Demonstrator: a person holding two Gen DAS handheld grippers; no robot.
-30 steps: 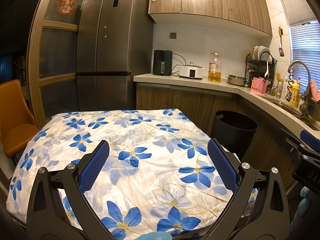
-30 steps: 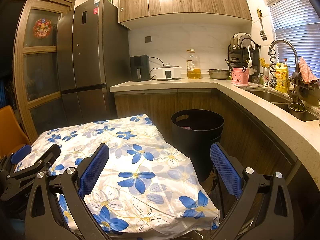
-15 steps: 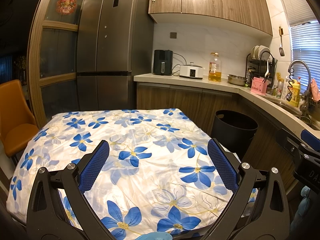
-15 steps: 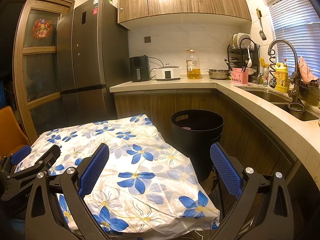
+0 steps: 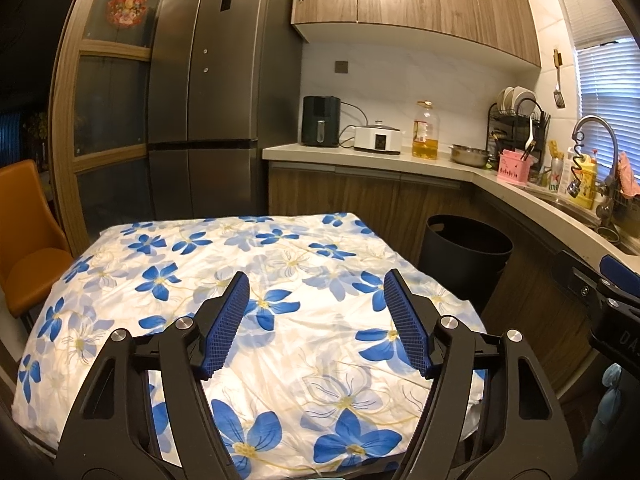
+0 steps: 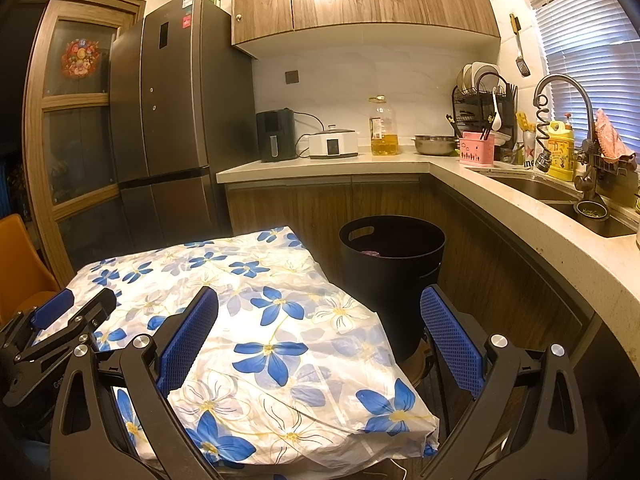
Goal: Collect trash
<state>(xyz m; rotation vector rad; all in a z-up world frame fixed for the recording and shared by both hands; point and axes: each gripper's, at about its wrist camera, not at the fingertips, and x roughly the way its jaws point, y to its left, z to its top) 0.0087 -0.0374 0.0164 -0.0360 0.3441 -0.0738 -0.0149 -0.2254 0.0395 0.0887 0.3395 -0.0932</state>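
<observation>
A black trash bin (image 5: 464, 254) stands on the floor to the right of the table; in the right wrist view (image 6: 392, 276) something purplish lies inside it. My left gripper (image 5: 316, 300) hangs over the near part of the floral-covered table (image 5: 224, 264), partly open and empty. My right gripper (image 6: 320, 322) is wide open and empty over the table's right corner (image 6: 280, 320), near the bin. No loose trash shows on the cloth. Each gripper shows at the edge of the other's view.
A curved counter (image 6: 500, 196) with a sink (image 6: 560, 192), a faucet and a dish rack runs along the right. A tall fridge (image 5: 220, 120) stands behind the table. An orange chair (image 5: 24, 232) stands at the left.
My left gripper's fingers have closed in from wide open to a narrower gap. The right gripper has stayed as it was.
</observation>
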